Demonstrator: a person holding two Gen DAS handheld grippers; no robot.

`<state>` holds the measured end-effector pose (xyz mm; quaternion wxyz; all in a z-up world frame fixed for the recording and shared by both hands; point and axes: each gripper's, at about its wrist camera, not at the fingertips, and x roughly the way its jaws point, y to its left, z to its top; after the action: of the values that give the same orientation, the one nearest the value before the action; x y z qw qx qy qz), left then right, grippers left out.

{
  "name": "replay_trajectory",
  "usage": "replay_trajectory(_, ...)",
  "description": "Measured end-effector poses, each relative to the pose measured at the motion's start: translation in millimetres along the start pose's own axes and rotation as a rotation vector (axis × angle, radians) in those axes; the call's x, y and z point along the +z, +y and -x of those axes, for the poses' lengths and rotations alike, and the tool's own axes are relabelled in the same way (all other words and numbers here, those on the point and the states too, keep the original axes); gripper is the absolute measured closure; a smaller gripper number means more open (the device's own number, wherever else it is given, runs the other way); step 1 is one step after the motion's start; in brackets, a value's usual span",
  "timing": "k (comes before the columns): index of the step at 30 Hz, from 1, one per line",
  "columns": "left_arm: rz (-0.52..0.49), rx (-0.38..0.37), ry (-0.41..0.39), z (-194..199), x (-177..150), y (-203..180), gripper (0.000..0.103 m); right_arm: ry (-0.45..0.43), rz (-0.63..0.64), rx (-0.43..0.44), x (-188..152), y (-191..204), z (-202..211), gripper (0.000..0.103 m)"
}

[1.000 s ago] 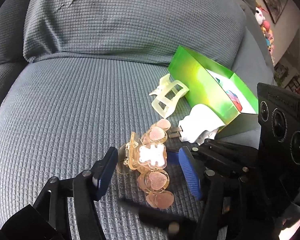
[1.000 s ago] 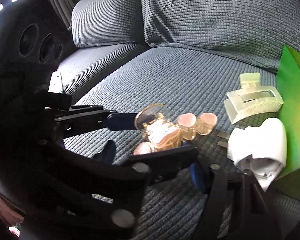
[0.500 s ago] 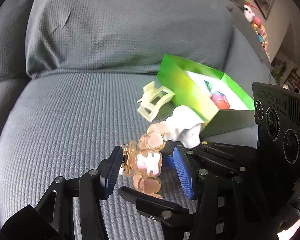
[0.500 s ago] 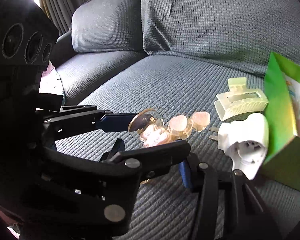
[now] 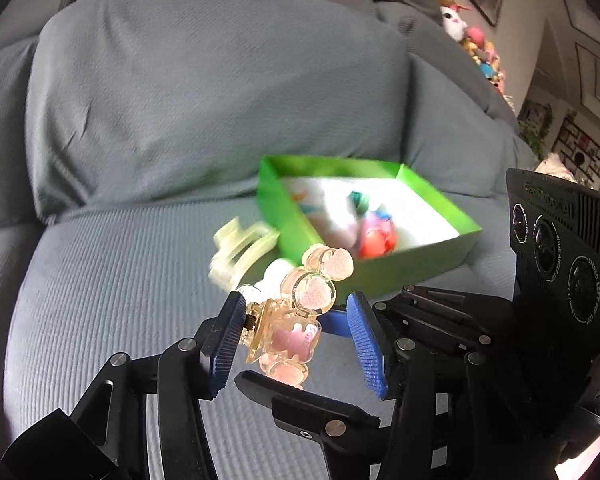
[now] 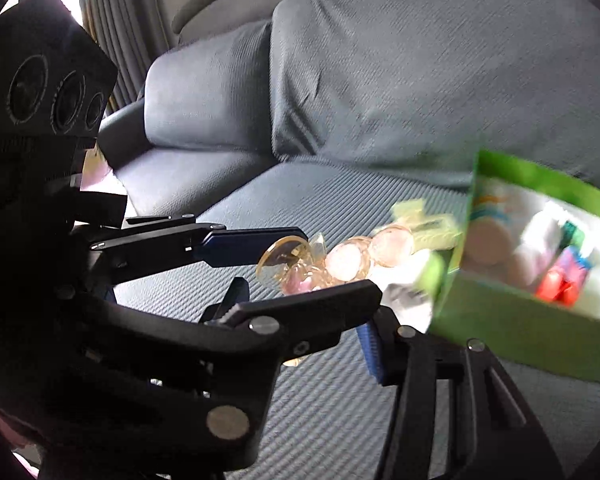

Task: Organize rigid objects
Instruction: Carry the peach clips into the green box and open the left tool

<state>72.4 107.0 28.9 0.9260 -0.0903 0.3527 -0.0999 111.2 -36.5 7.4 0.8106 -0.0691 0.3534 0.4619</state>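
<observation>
A clear amber hair clip with pink hearts and a bear hangs above the sofa seat, held between the fingers of both grippers. My left gripper has its left pad on the clip's hinge end; its right pad stands apart from the clip. My right gripper crosses it from the right, jaws closed on the clip. A green box with a white inside lies just beyond, holding small colourful items; it also shows in the right wrist view.
A pale yellow claw clip and a white plug adapter lie on the grey sofa seat beside the box. Sofa back cushions rise behind. Toys and picture frames are at the far right.
Both grippers have lifted the pink clip off the seat and carried it up and towards the green box. The view now looks down into the box.
</observation>
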Motion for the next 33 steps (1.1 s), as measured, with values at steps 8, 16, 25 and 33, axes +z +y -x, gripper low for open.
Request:
replay_trajectory(8,-0.086,-0.058,-0.082,-23,60,-50,0.05,-0.111,-0.012,-0.112,34,-51,44,0.051)
replay_trajectory(16,-0.093,-0.097,-0.074,-82,98,-75,0.049,-0.125,-0.063,-0.194,48,-112,51,0.05)
replay_trajectory(25,-0.049,0.029,-0.009,-116,93,-65,0.004,-0.06,-0.108,-0.341,32,-145,38,0.013)
replay_trajectory(33,-0.039,0.113,-0.019,-98,72,-56,0.002,-0.056,-0.118,-0.478,14,-145,56,0.001)
